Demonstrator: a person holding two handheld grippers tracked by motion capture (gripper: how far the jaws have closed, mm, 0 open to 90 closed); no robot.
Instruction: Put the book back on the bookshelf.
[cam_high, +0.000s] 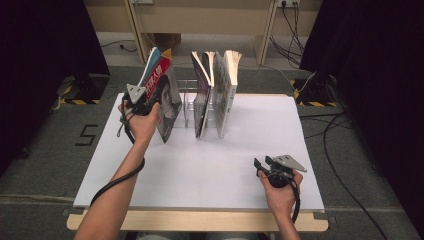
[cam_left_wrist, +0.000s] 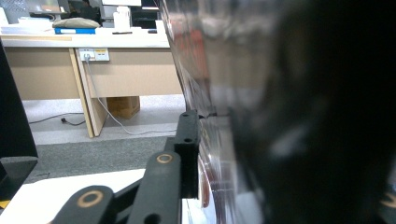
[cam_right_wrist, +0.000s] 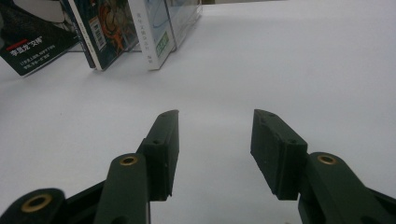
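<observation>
Left tongs (cam_high: 141, 104) up at the left end of the white tabletop (cam_high: 200, 165), against the near cover of the dark glossy softcover book with the red-and-blue spine top (cam_high: 165, 95). That book stands on its lower edge, leaning left, apart from the rest of the row. In the left gripper view one black jaw sits just beside the glossy cover, the cover running up the frame right next to it; the other jaw is lost in a dark blur, so the book lies between the jaws, but I can't tell if the pads still press on it. Right tongs (cam_right_wrist: 215, 140) low over bare tabletop at the near right, jaws apart, nothing between them, well apart from the books. Remaining upright books (cam_high: 216, 92) stand in a thin wire rack (cam_high: 187, 102) to the right of the leaning one.
</observation>
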